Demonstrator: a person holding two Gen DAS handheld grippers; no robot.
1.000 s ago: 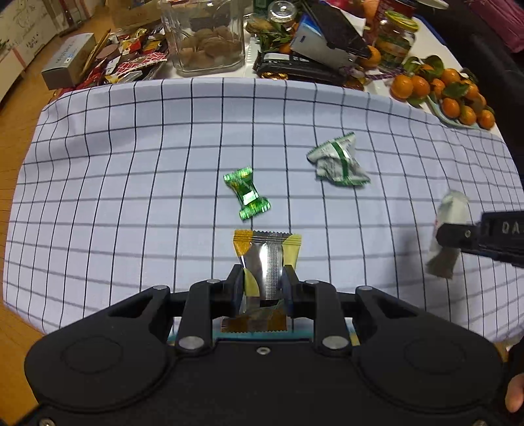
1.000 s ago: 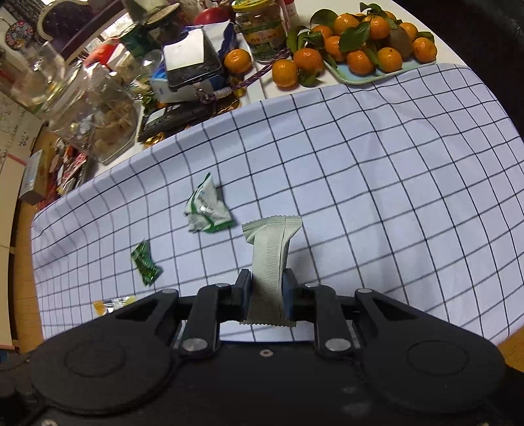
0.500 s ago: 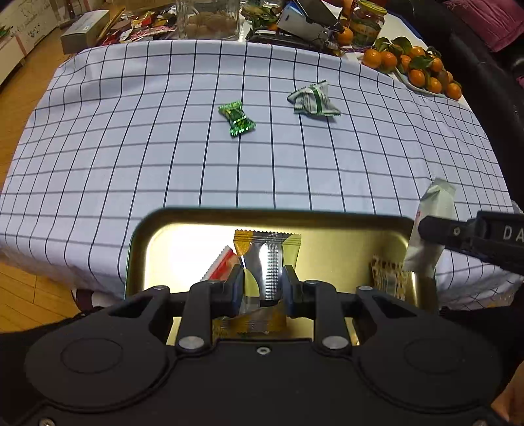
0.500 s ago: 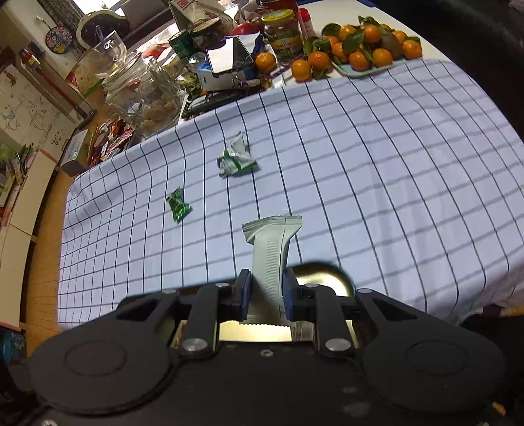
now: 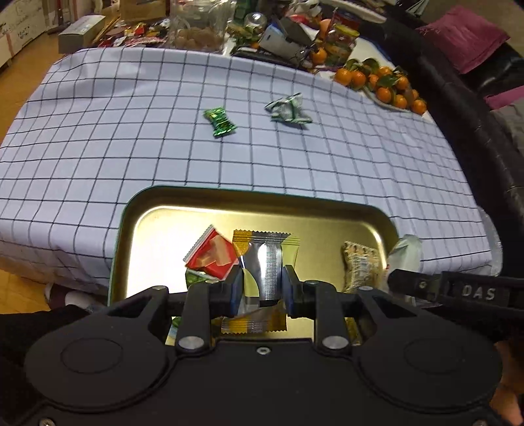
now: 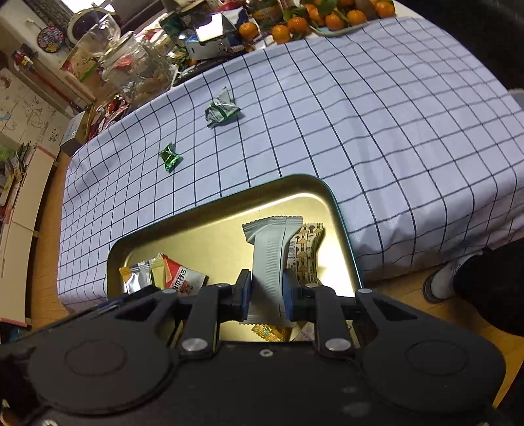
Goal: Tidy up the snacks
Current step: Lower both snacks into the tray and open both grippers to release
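Left tongs (image 5: 260,286) clamped on a yellow-and-silver snack packet (image 5: 267,259), held upright above the gold tray (image 5: 255,203); right tongs (image 6: 267,295) clamped on a grey snack packet (image 6: 270,259), likewise held upright over the tray's right part. The tray sits at the near edge of the bench (image 5: 98,157), which is covered by a white cloth with a dark grid. Lying in the tray: a red packet (image 5: 211,257) towards the left and a brown patterned packet (image 5: 360,265) towards the right, with further wrappers partly hidden under the tongs. In the left wrist view the right tongs (image 5: 398,281) enter from the right, the grey packet (image 5: 406,254) at the tray's right rim. On the cloth, well apart from the tray: a green candy (image 5: 219,122) near the middle of the bench and a crumpled green-and-white wrapper (image 5: 288,108) to its right. At the far edge: a glass jar (image 5: 198,28) and a plate of mandarins (image 5: 381,83) at the far right corner.
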